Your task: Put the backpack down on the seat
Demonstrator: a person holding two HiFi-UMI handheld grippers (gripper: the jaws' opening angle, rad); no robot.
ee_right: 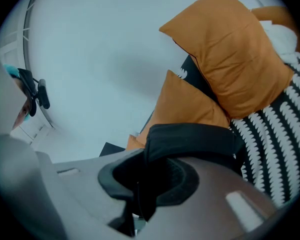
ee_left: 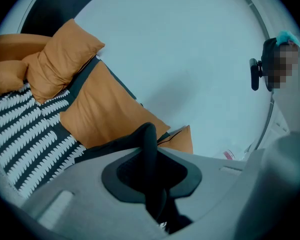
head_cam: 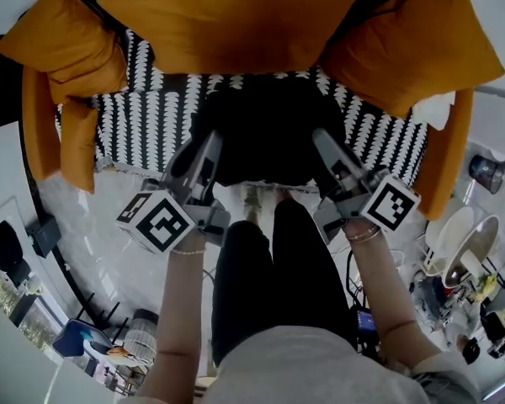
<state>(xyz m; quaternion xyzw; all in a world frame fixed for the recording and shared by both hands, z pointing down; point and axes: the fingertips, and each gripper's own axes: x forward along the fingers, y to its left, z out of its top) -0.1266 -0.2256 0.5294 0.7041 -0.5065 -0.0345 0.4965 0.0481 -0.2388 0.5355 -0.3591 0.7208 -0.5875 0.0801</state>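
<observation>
Right now the black backpack [head_cam: 265, 129] sits at the near edge of the patterned seat [head_cam: 143, 133], with orange cushions [head_cam: 227, 19] at the far side; whether its base rests there yet I cannot tell. The left gripper [head_cam: 204, 160] is nearly closed, pinching a thin black strap [ee_left: 149, 149]; the right gripper [head_cam: 330, 160] is clamped likewise on a broader strap [ee_right: 190, 139]. Letting go this close to the front edge could, I judge, tip the bag off, or a strap could snag a jaw
</observation>
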